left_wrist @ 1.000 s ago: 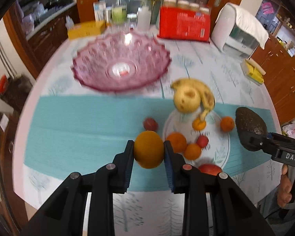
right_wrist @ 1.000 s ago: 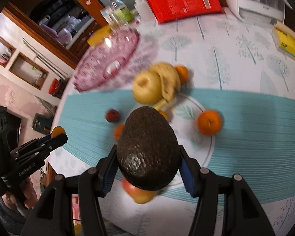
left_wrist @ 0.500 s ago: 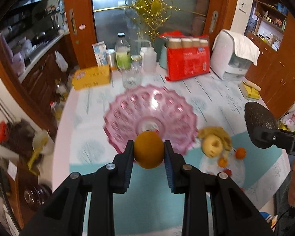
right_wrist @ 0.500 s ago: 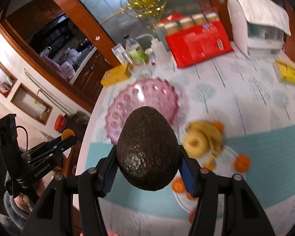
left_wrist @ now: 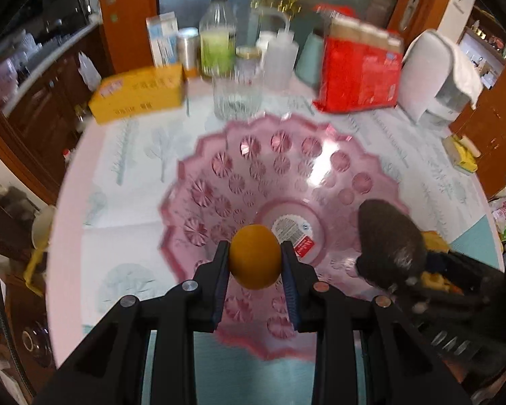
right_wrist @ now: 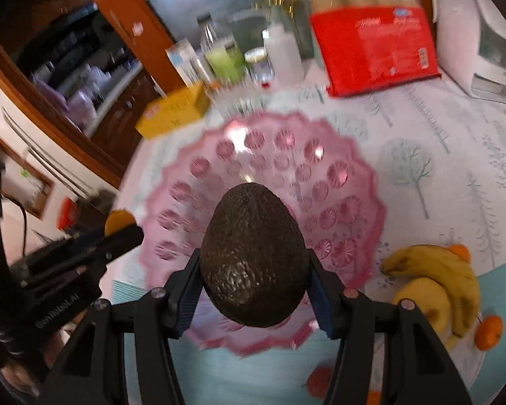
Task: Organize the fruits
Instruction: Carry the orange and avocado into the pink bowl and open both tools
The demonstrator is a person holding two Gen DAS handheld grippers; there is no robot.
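Carrying both fruits in: left hand-held gripper (left_wrist: 255, 263) clamps the orange (left_wrist: 255, 260), right hand-held gripper (right_wrist: 254, 281) clamps the avocado (right_wrist: 254, 258). A second ago both hung over the fruit plate; now the pink glass bowl (left_wrist: 219, 182) lies directly below and ahead of each. Banana (right_wrist: 445, 266) and apple (right_wrist: 421, 298) remain right of the right gripper on the counter (right_wrist: 438, 155). Release looks next.

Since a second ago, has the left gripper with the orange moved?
Yes. The left gripper carried the orange from the fruit plate to over the pink glass bowl.
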